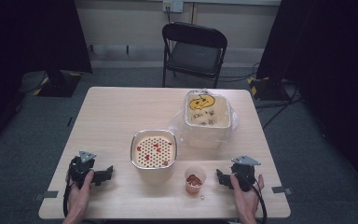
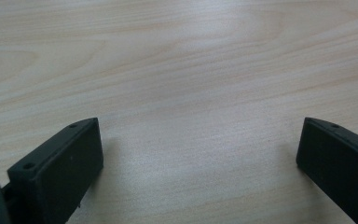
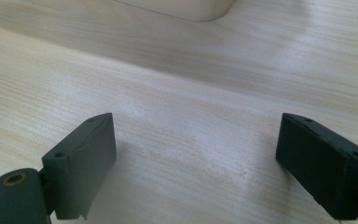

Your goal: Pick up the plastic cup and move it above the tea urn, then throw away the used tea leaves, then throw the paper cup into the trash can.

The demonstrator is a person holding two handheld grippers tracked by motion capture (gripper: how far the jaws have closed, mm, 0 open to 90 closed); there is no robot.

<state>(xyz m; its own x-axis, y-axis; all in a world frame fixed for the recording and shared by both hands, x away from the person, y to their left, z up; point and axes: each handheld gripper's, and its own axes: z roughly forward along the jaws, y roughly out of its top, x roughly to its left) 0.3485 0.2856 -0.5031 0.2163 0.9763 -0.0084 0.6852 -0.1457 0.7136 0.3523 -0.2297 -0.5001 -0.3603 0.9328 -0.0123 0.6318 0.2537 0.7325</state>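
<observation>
I am looking down on a pale wooden worktop (image 1: pixel 116 112) where both of my grippers are resting near the front edge. The left gripper (image 1: pixel 103 174) is lying at the left with its fingers (image 2: pixel 65 163) spread wide apart, holding nothing, with bare wood showing between them. The right gripper (image 1: pixel 221 178) is sitting at the right, its fingers (image 3: pixel 84 158) likewise gaping wide and empty, pointing inward toward the middle. Nearest to it, just to its left, a small clear plastic cup (image 1: pixel 195 180) is standing upright with its mouth facing up and something red inside; it is sitting apart from the fingers, not between them. A tiny pale crumb (image 1: pixel 202 197) is lying just in front of the cup. Behind the cup, between the two grippers, a square metal container (image 1: pixel 153 154) with a perforated insert and a few red bits is standing upright. Farther back to the right, a cream bin (image 1: pixel 207 116) lined with a clear bag is standing. A black folding chair (image 1: pixel 193 51) is waiting beyond the worktop.
</observation>
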